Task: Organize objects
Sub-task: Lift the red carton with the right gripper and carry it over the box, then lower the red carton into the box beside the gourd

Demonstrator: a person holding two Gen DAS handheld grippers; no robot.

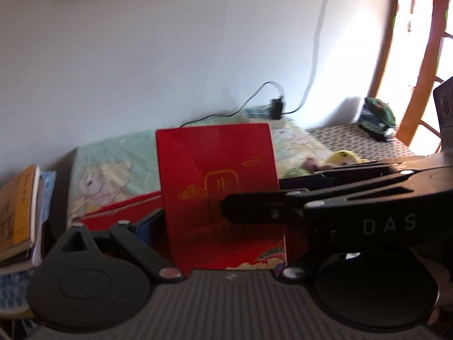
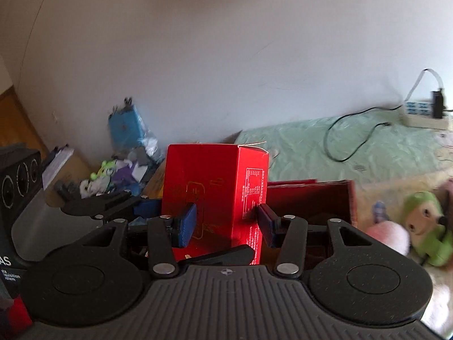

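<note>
A tall red carton with gold print (image 1: 218,192) stands upright between the two grippers, over an open red box (image 2: 311,198). In the right wrist view the carton (image 2: 215,192) sits between my right gripper's (image 2: 226,223) blue pads (image 2: 187,225), which press on its two sides. My left gripper (image 1: 215,226) holds the same carton from the other side; its left blue pad (image 1: 148,225) touches the carton and the right gripper's arm (image 1: 339,209) crosses in front of the other finger. The left gripper's finger also shows in the right wrist view (image 2: 113,201).
A stack of books (image 1: 19,215) lies at the left. A pale green bedsheet (image 2: 325,147) carries a black cable and a power strip (image 2: 421,116). Plush toys (image 2: 424,226) lie at the right. A speaker (image 2: 17,187) and a cluttered box (image 2: 119,175) stand at the left.
</note>
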